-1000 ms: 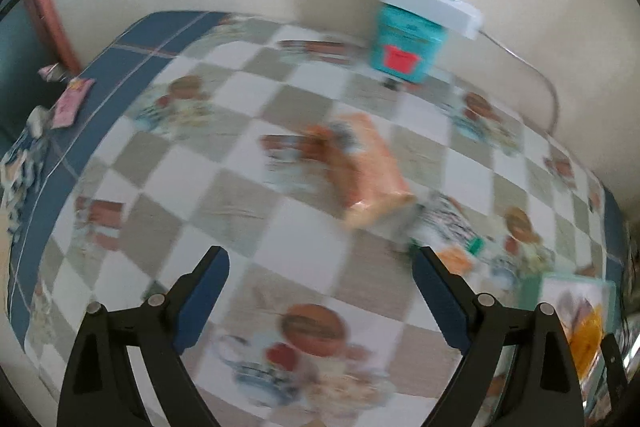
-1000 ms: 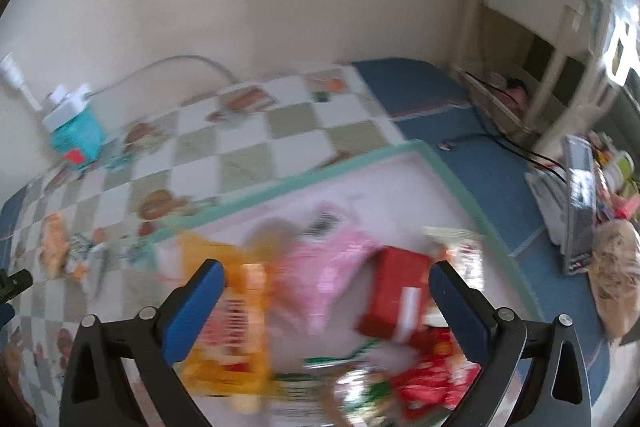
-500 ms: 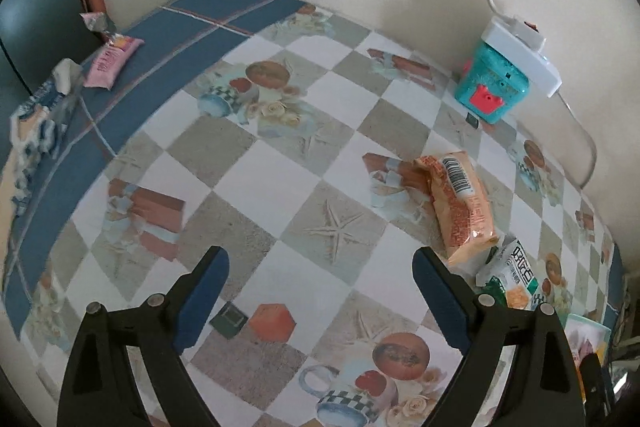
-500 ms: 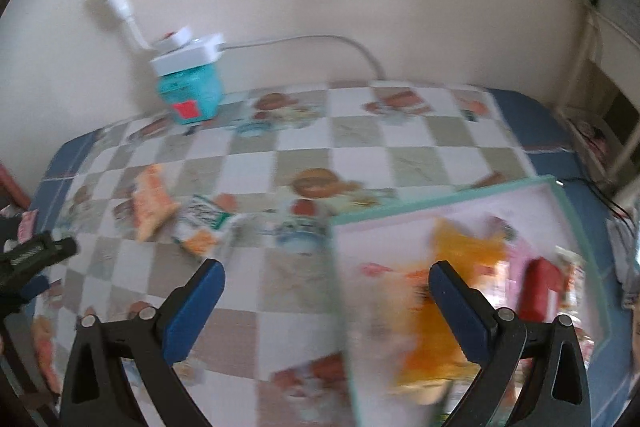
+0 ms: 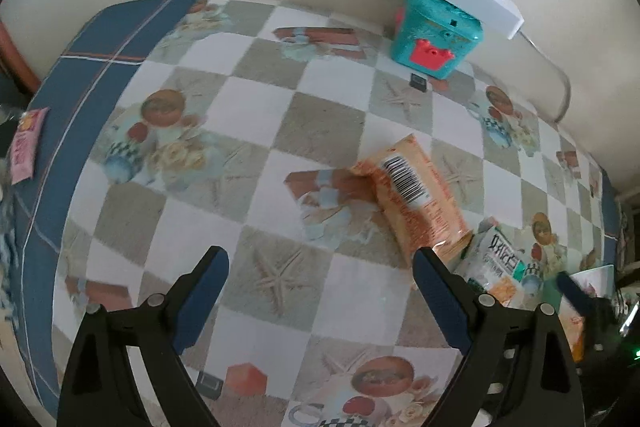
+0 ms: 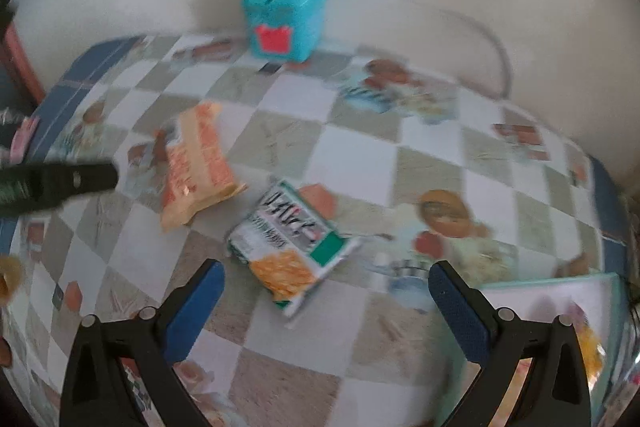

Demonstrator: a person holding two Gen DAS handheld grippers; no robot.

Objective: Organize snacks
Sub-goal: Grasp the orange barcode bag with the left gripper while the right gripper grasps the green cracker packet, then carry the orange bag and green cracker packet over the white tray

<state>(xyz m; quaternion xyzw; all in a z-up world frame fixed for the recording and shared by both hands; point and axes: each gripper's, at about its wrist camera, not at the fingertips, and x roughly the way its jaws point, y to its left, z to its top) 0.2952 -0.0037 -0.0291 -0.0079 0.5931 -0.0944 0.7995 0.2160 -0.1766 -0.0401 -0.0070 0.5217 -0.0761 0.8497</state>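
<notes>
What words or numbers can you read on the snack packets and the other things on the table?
None of it reads clearly.
Orange plastic snack packet: a barcode and small print, too small to read.
White and green snack packet: big dark characters, too blurred and tilted to read.
Pink flat packet at the table's edge: print too small.
Teal box with a red shape: no letters visible.

Two handheld grippers, left gripper (image 5: 320,281) and right gripper (image 6: 326,293), alike in build: matte black forked frames spreading into two angled arms, each tipped with a long dark-blue pad (image 5: 202,297). Round silver screw heads (image 6: 147,313) set in pairs near the pad bases on both arms. Small holes punched in a row along one black arm in the left wrist view.
</notes>
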